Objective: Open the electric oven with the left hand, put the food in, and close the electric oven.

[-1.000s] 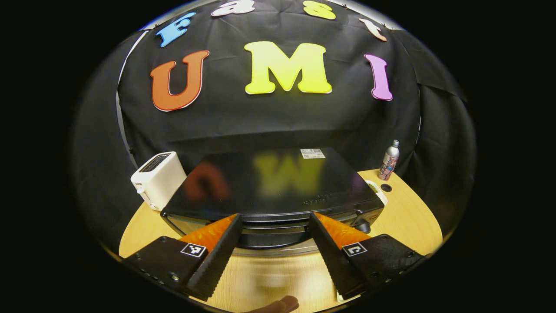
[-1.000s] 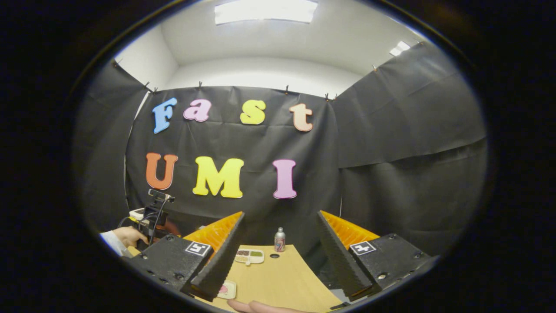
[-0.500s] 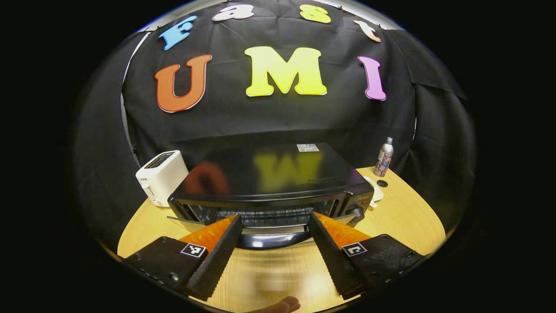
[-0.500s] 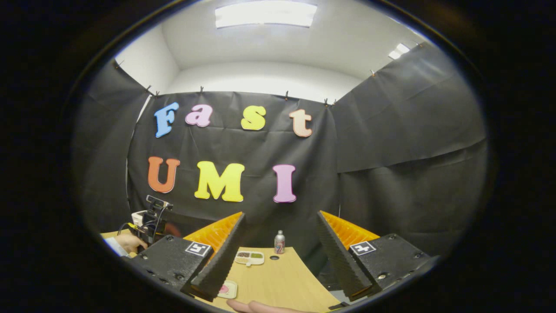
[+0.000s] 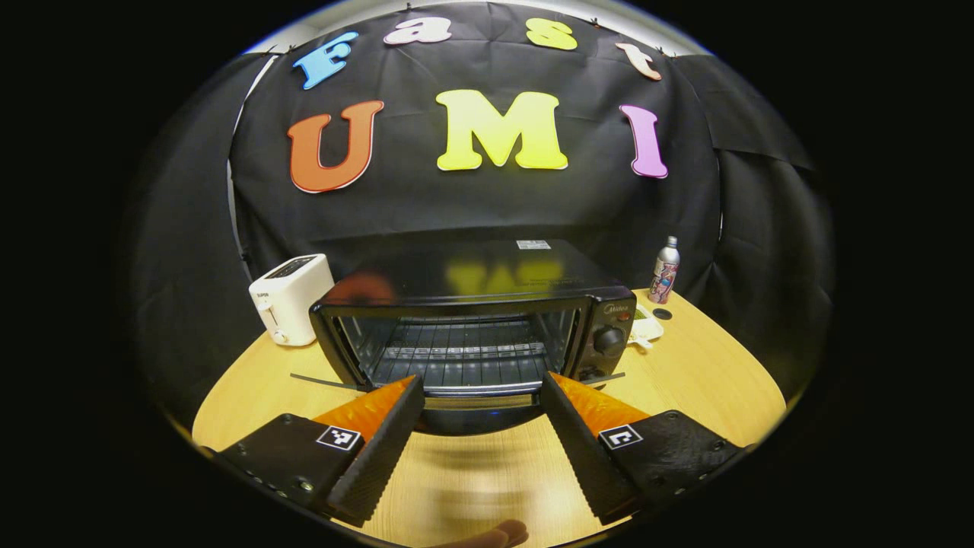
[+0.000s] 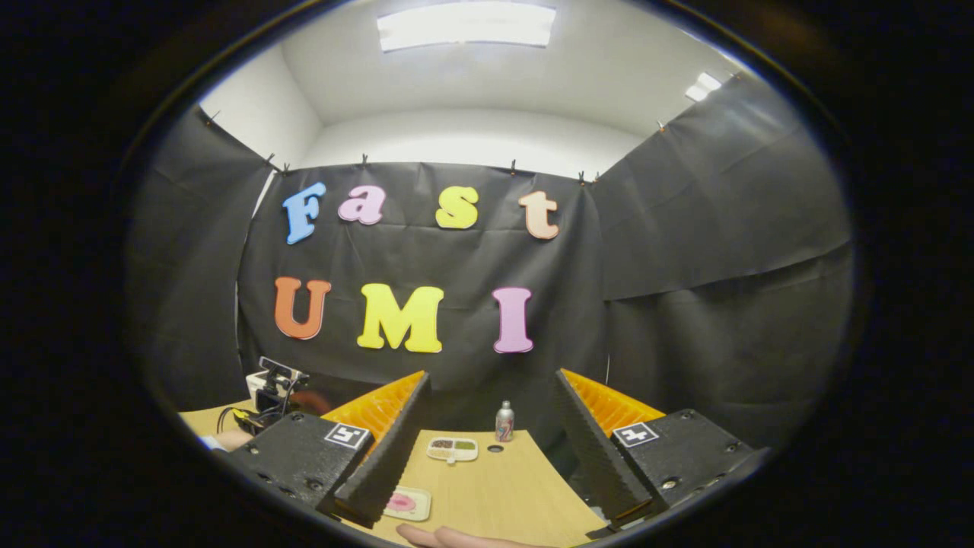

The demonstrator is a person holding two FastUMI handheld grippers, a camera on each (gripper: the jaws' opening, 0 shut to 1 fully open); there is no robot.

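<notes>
Electric oven (image 5: 472, 323) open at table centre, rack bare. Food plate (image 6: 405, 503) waiting on table (image 6: 494, 495) near right gripper (image 6: 487, 449). Left gripper (image 5: 479, 438), right gripper: spread wide, empty. Loading, closing outstanding.

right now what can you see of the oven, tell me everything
The oven is a black box with a glossy top that mirrors the wall and carries a small white sticker near the back. Its door is swung down, nearly flat, baring a wire rack in an empty cavity. A round knob sits on the right panel. It stands on the wooden table, a white toaster beside it. The left gripper is open at the door's front edge; contact is unclear.
</notes>
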